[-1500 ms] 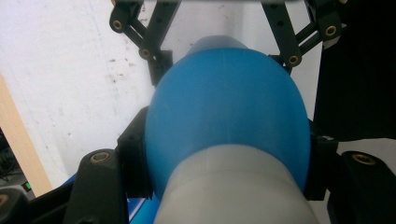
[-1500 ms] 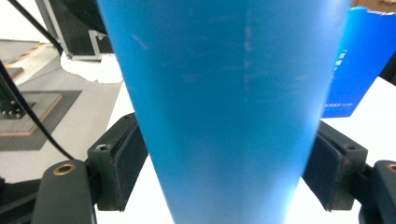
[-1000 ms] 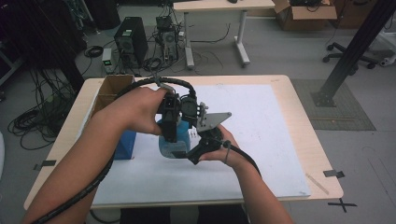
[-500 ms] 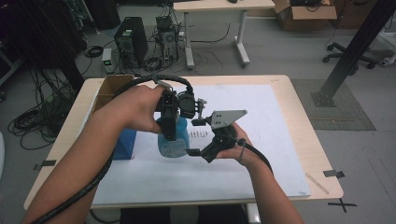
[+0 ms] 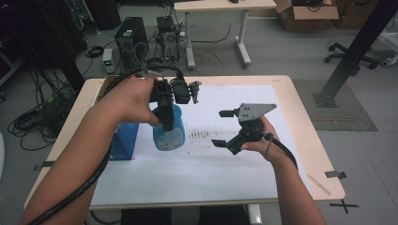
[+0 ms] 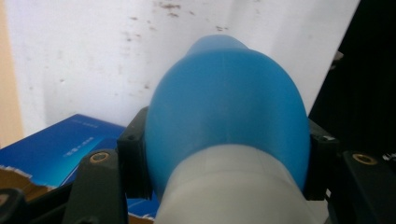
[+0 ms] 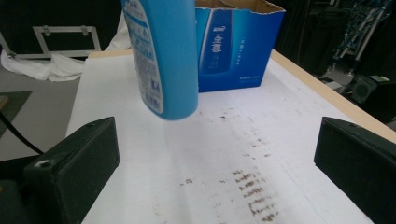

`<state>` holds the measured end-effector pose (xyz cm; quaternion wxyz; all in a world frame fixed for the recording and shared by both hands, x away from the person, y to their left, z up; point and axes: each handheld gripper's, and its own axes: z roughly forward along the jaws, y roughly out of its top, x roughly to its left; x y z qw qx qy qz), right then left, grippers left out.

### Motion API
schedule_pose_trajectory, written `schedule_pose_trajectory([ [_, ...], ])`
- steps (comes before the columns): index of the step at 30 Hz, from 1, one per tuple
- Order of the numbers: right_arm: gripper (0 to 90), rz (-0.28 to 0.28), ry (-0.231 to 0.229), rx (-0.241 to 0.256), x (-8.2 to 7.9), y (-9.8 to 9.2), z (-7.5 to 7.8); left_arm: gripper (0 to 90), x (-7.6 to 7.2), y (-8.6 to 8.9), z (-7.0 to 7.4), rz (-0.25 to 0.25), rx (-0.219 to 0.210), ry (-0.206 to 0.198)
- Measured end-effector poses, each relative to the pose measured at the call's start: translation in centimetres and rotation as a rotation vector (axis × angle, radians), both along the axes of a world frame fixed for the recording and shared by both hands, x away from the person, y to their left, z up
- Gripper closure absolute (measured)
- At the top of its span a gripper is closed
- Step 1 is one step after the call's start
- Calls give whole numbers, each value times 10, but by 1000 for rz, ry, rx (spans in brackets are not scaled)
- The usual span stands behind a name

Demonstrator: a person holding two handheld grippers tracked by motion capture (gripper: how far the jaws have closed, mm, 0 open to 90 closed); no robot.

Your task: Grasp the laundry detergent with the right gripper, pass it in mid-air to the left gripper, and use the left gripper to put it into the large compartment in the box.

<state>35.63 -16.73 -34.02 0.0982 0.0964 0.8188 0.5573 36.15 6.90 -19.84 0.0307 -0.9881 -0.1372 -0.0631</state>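
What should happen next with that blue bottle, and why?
Probably carry the blue bottle sideways over the open blue box and lower it in. The left gripper clamps its top, it hangs clear of the paper, and the right gripper stands open, empty.

My left jaws, matt black plastic with small brass-looking screws, press on the smooth, satiny blue plastic bottle [image 6: 229, 116] with its paler matt neck and a glossy printed label. At nine o'clock from it stands the shiny blue cardboard box [image 7: 238, 46], its top edge torn and raw brown. The pale wooden surface [image 5: 307, 136] carries a matt white paper sheet [image 7: 224, 163], smudged with dark marks.
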Motion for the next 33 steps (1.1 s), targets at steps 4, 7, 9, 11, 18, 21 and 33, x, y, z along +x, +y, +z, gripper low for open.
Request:
schedule_pose_trajectory([
  [4,1,-14,1,3,1,-7,1,374,3,2,5,35,-4,-18],
  [7,1,-25,4,1,1,-10,1,374,6,6,12,78,-14,-28],
  [9,1,-30,2,4,2,-12,2,374,7,7,14,92,-20,-31],
  [11,1,-33,4,7,2,-14,3,374,10,12,20,137,-45,-37],
  [18,1,-40,0,-5,4,-21,9,374,13,24,34,226,-44,-47],
  [21,1,-52,-3,-35,6,-26,13,374,15,29,40,260,-35,-41],
  [33,2,-87,0,-64,11,-43,22,374,24,56,70,403,-16,-56],
])
